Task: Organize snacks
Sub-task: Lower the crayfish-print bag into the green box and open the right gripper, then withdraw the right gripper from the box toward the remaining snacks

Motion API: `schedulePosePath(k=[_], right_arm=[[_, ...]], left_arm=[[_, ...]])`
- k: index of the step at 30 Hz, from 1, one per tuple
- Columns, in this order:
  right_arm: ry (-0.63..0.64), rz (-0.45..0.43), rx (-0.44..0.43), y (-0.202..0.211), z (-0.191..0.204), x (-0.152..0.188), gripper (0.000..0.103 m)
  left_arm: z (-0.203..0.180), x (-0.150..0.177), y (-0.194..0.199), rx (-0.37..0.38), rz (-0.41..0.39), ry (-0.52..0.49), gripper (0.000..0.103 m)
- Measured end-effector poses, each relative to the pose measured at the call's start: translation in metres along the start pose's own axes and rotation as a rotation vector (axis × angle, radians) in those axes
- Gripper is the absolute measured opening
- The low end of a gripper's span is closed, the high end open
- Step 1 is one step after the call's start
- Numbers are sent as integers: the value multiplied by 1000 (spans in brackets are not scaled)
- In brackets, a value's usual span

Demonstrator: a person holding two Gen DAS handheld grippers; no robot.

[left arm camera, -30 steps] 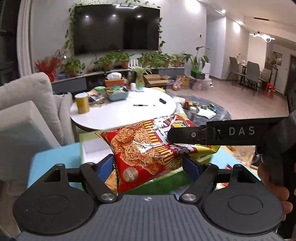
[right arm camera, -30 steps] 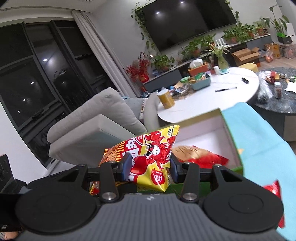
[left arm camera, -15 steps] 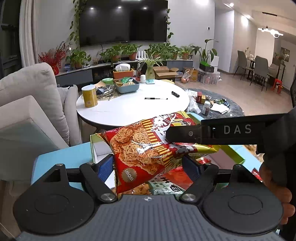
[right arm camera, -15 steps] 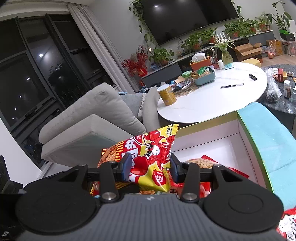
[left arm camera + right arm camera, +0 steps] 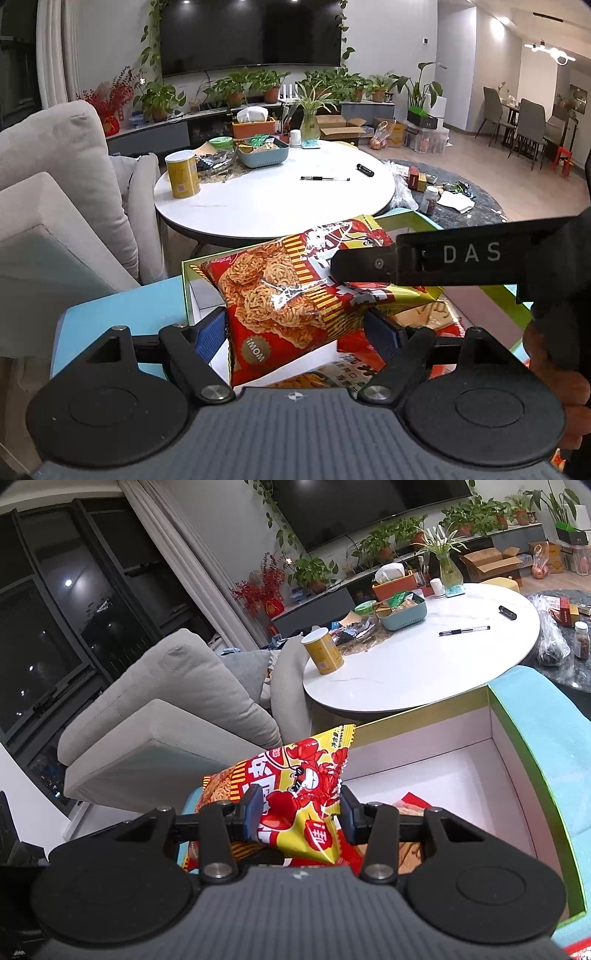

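Observation:
A red and yellow noodle snack bag (image 5: pixel 295 299) hangs above an open green box (image 5: pixel 186 291) with a white inside. My left gripper (image 5: pixel 299 328) is shut on the bag's left end. My right gripper (image 5: pixel 301 812) is shut on its other end, the yellow corner with a red crayfish (image 5: pixel 303 794). In the left wrist view the right gripper's black finger (image 5: pixel 424 258) crosses in from the right over the bag. Other snack packs (image 5: pixel 354 365) lie in the box (image 5: pixel 498 716) under the bag.
The box sits on a light blue surface (image 5: pixel 122 310). A grey sofa (image 5: pixel 55 206) is to the left. A round white table (image 5: pixel 273 195) with a yellow can (image 5: pixel 182 174), a blue tray (image 5: pixel 262 151) and a pen stands behind.
Both grippers have carried the bag forward and lower over the box. More of the box's white floor and the packs inside now show.

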State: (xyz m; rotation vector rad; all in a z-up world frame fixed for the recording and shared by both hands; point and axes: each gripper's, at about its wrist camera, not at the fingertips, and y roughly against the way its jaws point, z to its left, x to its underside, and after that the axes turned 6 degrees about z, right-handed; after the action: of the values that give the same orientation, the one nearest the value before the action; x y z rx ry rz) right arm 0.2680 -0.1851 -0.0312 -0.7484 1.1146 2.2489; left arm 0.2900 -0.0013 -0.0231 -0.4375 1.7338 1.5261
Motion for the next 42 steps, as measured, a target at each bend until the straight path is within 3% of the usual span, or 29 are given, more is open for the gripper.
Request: schedulePosePath(k=[17, 23, 33, 42], right_arm=[[15, 52, 47, -32, -3, -15, 45], [8, 96, 62, -42, -5, -12, 47], [23, 36, 84, -2, -1, -12, 47], [79, 3, 73, 56, 14, 7, 50]], left_arm=[[12, -14, -36, -49, 46, -21, 78], [14, -13, -32, -68, 32, -5, 77], [20, -10, -7, -81, 12, 43, 77], [23, 1, 49, -104, -48, 67, 80]])
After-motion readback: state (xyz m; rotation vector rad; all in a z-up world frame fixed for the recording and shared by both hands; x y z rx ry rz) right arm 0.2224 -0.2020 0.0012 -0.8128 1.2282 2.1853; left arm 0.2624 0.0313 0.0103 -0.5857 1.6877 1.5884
